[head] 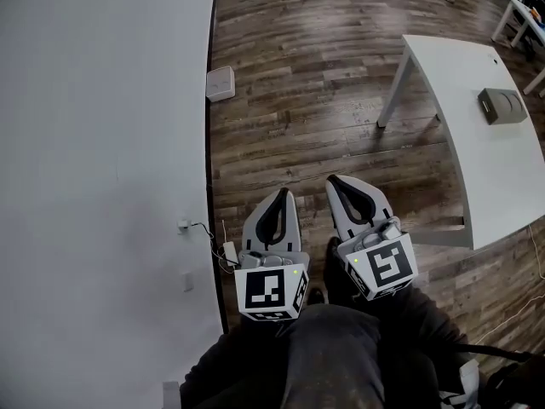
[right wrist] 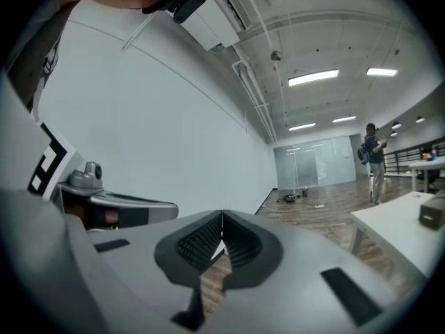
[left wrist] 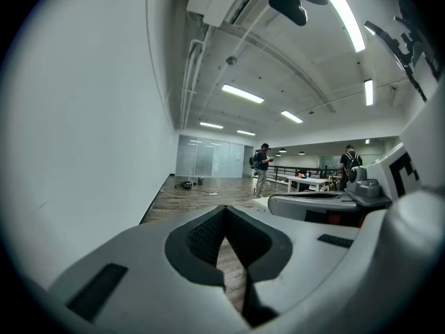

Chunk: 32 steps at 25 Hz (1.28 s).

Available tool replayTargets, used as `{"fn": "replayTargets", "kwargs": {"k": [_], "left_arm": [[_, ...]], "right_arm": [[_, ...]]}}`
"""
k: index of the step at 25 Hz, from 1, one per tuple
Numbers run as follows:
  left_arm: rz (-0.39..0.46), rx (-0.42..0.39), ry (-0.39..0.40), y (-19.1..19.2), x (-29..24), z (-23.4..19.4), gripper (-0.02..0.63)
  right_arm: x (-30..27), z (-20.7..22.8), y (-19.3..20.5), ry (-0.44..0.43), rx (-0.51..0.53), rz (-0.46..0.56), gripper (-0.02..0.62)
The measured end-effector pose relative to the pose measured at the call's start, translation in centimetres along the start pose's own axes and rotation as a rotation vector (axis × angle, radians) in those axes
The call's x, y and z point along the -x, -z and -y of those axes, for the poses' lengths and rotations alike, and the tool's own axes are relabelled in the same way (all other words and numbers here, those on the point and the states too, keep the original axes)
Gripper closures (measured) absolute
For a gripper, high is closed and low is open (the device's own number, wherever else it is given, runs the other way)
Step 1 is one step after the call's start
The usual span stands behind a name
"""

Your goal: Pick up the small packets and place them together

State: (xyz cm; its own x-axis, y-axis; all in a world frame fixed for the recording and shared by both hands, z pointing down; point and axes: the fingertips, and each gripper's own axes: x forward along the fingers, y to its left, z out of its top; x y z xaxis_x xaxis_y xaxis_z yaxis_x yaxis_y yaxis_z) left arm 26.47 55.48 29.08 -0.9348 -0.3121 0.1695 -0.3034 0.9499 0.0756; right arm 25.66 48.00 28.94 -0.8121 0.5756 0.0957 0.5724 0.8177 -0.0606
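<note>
One grey object (head: 501, 106), perhaps a packet but too small to tell, lay near the right edge of the one white table (head: 477, 177). My left gripper (head: 281, 194) and right gripper (head: 335, 181) were both closed on nothing, above the wood floor (head: 298, 100).

A white worktop (head: 477, 143) stands to the right on a floor (head: 324, 100) of dark wood planks, with its slanted white leg (head: 393, 88) set on the boards. One thing lies on the worktop: a small grey box (head: 501, 106) toward its far right side, well clear of the left edge. On the floor at the far left, a flat white square box (head: 220, 83) sits just beside the wall. Nearer, at the wall's foot, lie a small white adapter (head: 229, 252) and its thin cable (head: 203, 228). Another white table (head: 521, 14) shows at the far right.
</note>
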Motion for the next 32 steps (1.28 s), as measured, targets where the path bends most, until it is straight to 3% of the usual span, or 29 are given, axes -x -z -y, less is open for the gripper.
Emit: {"fn": "replayTargets", "kwargs": {"k": [6,18,23,32], "left_arm": [[-0.028,-0.026,-0.005,-1.3,-6.9,1.3,0.603],[-0.021,-0.101,0.017,-4.7,-15.8,0.7,0.603],[-0.015,-0.095,0.078,-4.8,-20.6,-0.8,0.603],[-0.016,-0.077,0.281,-6.7,-31.4,-3.4,0.603]], "right_arm": [[-3.3,6.6,-0.4,-0.003,-0.041,-0.001,0.589],[-9.7,13.6,-2.5,0.017,-0.076,0.064,0.589],[-13.2,16.5,-1.9,0.081,-0.068,0.054,0.589],[-20.2,22.2,-2.7,0.278,-0.046,0.012,0.589]]}}
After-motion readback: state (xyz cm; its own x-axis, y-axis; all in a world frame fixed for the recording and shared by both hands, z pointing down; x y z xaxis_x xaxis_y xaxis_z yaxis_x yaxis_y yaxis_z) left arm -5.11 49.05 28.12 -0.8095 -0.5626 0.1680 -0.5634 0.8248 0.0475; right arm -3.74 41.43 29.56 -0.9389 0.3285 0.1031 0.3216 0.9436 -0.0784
